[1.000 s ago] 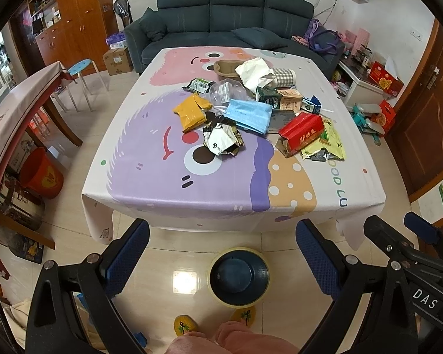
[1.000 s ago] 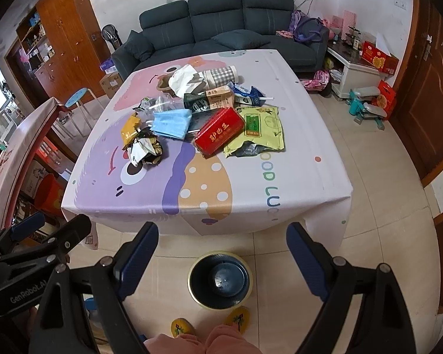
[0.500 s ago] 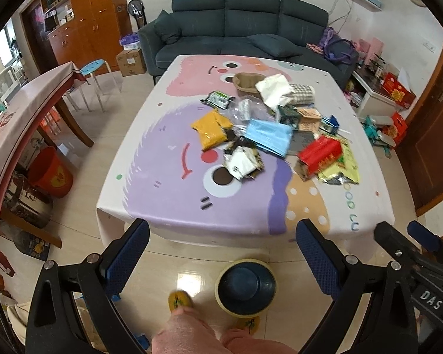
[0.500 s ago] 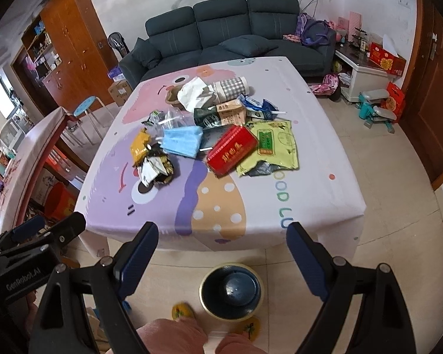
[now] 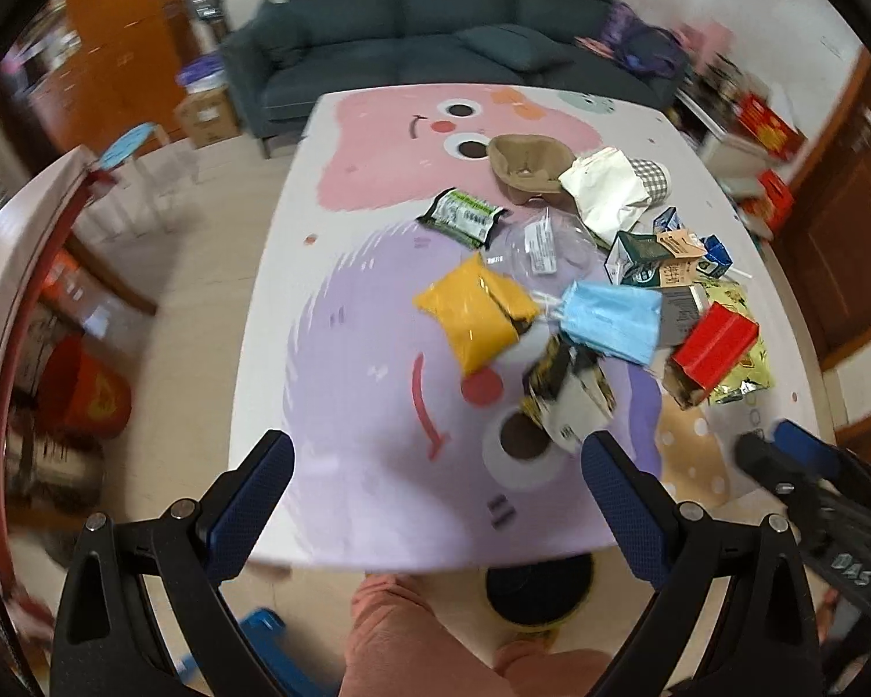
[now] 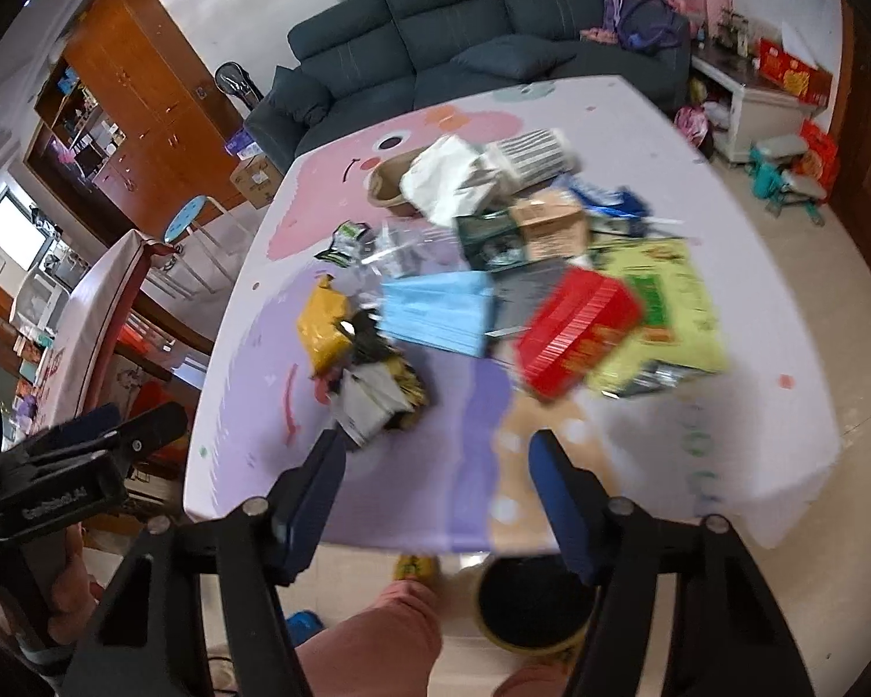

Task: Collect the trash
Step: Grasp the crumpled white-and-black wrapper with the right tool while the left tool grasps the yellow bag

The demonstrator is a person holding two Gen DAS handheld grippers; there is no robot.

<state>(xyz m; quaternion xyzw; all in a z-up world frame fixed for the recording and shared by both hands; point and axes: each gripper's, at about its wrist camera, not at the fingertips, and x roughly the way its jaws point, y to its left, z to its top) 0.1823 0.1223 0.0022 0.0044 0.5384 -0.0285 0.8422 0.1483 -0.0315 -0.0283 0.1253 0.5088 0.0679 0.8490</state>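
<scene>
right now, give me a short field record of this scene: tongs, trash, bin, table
left tongs: open, empty, above the near table edge
right tongs: open, empty, over the near edge
nearest trash: crumpled black and white wrapper, just beyond both tongs
other trash: yellow packet, blue face mask, red box, green and yellow bag, all in one pile
bin: round bin on the floor below the near edge
table: cartoon tablecloth
collected so far: nothing gripped
</scene>
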